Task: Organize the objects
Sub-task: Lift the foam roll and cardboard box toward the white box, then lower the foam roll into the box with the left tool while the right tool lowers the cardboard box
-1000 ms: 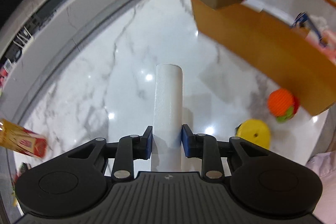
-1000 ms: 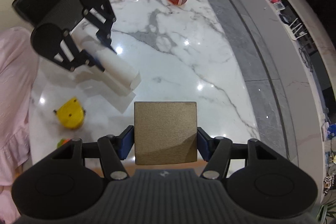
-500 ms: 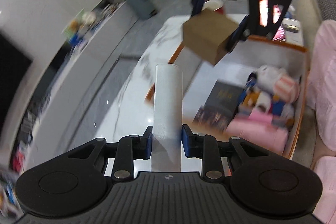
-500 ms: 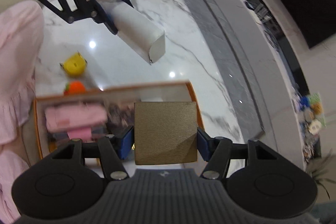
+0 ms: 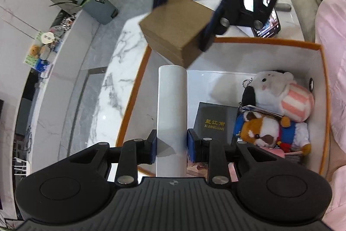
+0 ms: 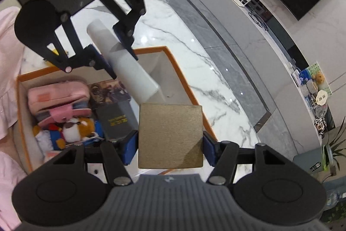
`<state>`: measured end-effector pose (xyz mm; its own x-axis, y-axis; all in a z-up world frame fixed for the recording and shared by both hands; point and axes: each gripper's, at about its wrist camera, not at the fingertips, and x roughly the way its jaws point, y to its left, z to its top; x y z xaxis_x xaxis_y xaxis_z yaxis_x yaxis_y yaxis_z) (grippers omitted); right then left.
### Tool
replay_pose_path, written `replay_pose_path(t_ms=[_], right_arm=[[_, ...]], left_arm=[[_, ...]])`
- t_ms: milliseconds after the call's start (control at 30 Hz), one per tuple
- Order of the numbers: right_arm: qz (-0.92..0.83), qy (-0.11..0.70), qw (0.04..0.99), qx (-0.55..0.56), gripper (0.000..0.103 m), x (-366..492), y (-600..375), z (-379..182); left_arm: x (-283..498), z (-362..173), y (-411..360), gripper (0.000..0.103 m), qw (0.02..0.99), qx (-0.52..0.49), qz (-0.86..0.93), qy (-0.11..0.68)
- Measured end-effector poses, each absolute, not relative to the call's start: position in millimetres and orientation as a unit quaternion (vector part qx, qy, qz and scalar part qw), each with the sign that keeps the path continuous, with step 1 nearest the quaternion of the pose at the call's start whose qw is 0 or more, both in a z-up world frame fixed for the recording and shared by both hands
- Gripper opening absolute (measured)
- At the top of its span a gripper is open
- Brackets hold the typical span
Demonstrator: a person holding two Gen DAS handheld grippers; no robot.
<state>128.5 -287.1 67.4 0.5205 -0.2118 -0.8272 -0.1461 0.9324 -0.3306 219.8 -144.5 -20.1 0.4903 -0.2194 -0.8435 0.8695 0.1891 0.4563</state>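
Two claws loaded, both over the orange-rimmed box (image 5: 322, 70). Left claw (image 5: 171, 142) clenched on white tube (image 5: 172, 105), pads either side of its lower end, tube pointing forward over the bare white floor on the box's left side. Right claw (image 6: 170, 142) clenched on brown cardboard box (image 6: 170, 135), held in the air over the far left corner of the orange box; in the left wrist view sits just past the tube's tip, contact between the two unclear.

Already inside the box: dark "Xi Jiang Nan" case (image 5: 216, 120), two plush toys (image 5: 279, 96) on the right, pink pouch (image 6: 58, 96) near the person's side. White marble bench (image 5: 112, 88) under and beside the box. Phone (image 5: 261, 5) propped behind it, screen on.

Step in hand, by judgement: placing stage, both items hovering, neither set down yet.

Next move calls for: lowering the tube into the free strip left of the dark case, lying flat, then releasing. Cardboard box likely needs the back corner, so sequencing matters: one down first, the other clear of it. Risk: tube tip and cardboard box colliding, or tube catching the orange rim on the way in.
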Motion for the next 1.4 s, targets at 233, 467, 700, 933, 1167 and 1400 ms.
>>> replay_pose_path(t_ms=[233,467,700,933,1167,1400], right_arm=[[-0.020,0.472,0.866,-0.166,0.062,145,-317,54],[0.008,0.470,0.866,-0.173,0.062,159,-323,43],[0.028,0.474,0.861,-0.183,0.062,169,-331,23],[0.044,0.474,0.859,-0.188,0.062,177,-331,15],[0.069,0.477,0.851,-0.209,0.062,185,-321,4],[0.079,0.481,0.846,-0.217,0.062,179,-318,0]], left_arm=[[237,-35,-158,0.032,0.670,0.518,-0.421,0.324],[266,-66,-164,0.032,0.655,0.514,-0.440,0.336],[282,-90,-162,0.032,0.646,0.517,-0.455,0.329],[296,-101,-161,0.033,0.630,0.520,-0.466,0.340],[291,-106,-162,0.041,0.623,0.548,-0.455,0.323],[292,-91,-155,0.029,0.645,0.551,-0.431,0.307]])
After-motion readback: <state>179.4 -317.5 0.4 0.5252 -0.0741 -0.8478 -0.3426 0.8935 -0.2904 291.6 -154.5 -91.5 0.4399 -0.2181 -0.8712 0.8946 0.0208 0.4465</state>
